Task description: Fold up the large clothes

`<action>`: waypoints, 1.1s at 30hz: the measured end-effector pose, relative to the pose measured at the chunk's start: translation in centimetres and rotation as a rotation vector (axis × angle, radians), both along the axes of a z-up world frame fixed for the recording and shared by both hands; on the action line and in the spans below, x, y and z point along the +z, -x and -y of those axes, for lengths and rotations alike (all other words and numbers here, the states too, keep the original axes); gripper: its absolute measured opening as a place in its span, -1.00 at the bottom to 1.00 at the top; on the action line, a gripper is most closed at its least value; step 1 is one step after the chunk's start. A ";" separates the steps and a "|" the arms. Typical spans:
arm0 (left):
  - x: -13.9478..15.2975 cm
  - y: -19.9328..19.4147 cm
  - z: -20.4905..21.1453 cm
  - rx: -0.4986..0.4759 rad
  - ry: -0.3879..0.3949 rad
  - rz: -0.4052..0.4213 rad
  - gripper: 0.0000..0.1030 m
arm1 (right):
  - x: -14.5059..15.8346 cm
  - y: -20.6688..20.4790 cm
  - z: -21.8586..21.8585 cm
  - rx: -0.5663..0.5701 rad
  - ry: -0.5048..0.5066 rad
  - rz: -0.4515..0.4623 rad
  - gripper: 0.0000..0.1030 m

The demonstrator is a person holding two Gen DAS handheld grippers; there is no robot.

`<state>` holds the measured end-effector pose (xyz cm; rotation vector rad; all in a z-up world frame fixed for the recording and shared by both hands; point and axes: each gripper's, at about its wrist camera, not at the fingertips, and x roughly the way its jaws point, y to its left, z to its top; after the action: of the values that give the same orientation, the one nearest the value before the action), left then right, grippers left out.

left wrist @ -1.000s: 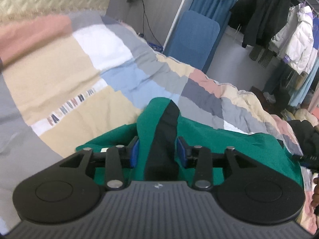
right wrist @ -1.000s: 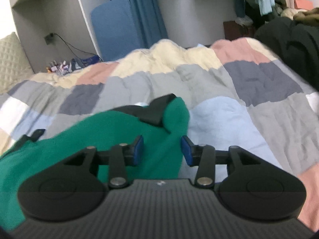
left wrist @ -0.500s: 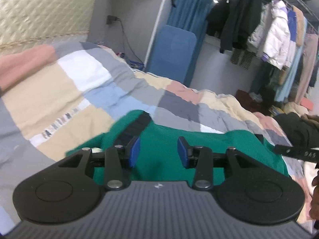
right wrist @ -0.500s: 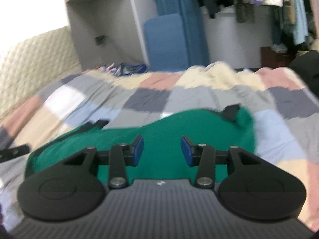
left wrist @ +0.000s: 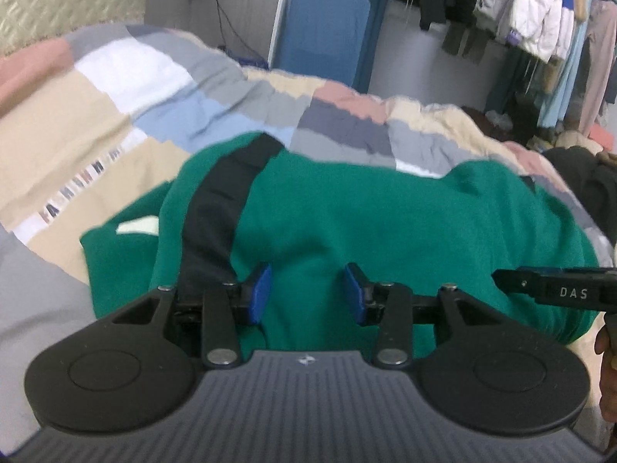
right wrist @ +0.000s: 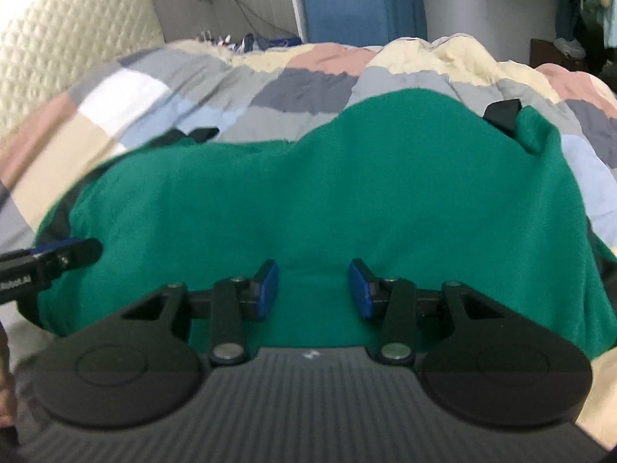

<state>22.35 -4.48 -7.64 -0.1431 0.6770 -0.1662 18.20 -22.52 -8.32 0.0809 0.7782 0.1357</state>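
The left tool (left wrist: pixel 307 294) hangs just over a green garment (left wrist: pixel 385 231), its two blue pads (left wrist: pixel 259 293) standing apart with only flat green cloth seen between them; nothing is pinched, so it is released. The right tool (right wrist: pixel 313 289) is likewise released: its blue pads (right wrist: pixel 358 293) stand apart above the same cloth, and the fabric beneath lies smooth and ungathered.

The green garment lies spread on a bed, on a patchwork quilt (left wrist: pixel 115 88) of beige, grey, white, pale blue and pink blocks. A black band (left wrist: pixel 219 200) runs down the garment's left part in the left wrist view, and a pale patch (left wrist: pixel 137 228) shows on a green flap beside it; whether that patch carries writing is too blurred to tell. In the right wrist view black trim (right wrist: pixel 503 114) peeks out at the garment's far right edge, and another dark piece (right wrist: pixel 202 133) at its far left.

A white strip (left wrist: pixel 73 196) across the quilt carries a row of dark letters, smeared beyond reading. The right tool's finger enters the left wrist view from the right edge, printed with the white letters "DAS" (left wrist: pixel 572 293), with part of a hand (left wrist: pixel 607 351) below it. The left tool's finger in the right wrist view also bears white print (right wrist: pixel 15 283), too blurred to read.

Behind the bed stand a quilted headboard (right wrist: pixel 58 38), a blue panel (left wrist: pixel 324 31) against the wall, and hanging coats (left wrist: pixel 540 11).
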 end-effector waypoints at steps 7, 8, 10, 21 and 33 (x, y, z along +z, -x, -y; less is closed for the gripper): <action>0.4 1.1 -0.8 0.024 0.047 0.006 -0.05 | 1.2 1.2 1.1 -0.030 -0.084 -0.004 -0.16; 0.7 1.5 -1.0 0.029 0.062 0.006 0.01 | 1.6 1.8 1.5 -0.040 -0.102 -0.002 -0.16; 1.5 2.5 -1.3 0.032 0.089 -0.003 0.11 | 2.6 2.9 2.0 -0.057 -0.143 0.001 -0.12; 2.0 7.1 -1.5 0.038 0.379 -0.152 0.41 | 2.6 7.8 4.9 -0.166 -0.580 -0.087 0.73; -4.0 3.3 -4.4 0.116 0.703 -0.361 0.71 | -4.4 4.5 7.3 -0.386 -0.924 -0.258 0.72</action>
<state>19.07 -0.04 -11.68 -0.9019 0.9454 -0.2658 13.67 -29.81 -12.69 1.1357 0.8889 0.1086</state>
